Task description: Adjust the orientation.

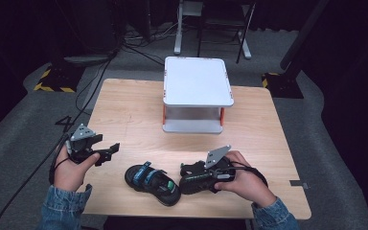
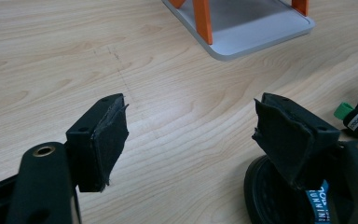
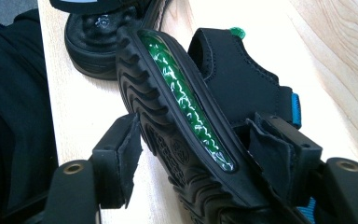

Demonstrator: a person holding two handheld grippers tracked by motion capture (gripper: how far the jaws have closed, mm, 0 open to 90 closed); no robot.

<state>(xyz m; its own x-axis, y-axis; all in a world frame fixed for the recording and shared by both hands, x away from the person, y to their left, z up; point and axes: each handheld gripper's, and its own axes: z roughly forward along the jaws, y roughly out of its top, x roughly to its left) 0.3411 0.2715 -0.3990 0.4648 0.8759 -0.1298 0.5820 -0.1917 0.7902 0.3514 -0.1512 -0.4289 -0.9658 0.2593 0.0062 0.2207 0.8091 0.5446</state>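
Note:
A black sandal point(image 1: 199, 181) with a green-inlaid sole point(image 3: 186, 102) lies tipped on its side near the table's front edge. My right gripper point(image 1: 191, 171) is shut on it, one pad point(image 3: 121, 158) against the sole and the other on the strap side. A second black sandal point(image 1: 152, 181) with blue straps rests flat just to its left, and its heel point(image 3: 98, 37) lies beyond the held one. My left gripper point(image 1: 106, 153) hovers open at the table's left, its jaws point(image 2: 191, 121) wide over bare wood, with the second sandal's rim point(image 2: 265, 186) beside its right pad.
A white two-tier stand point(image 1: 197, 81) with orange posts sits at the back middle of the wooden table point(image 1: 124, 110); its lower tray point(image 2: 261, 28) is ahead of the left gripper. Cables and dark equipment stand on the floor beyond.

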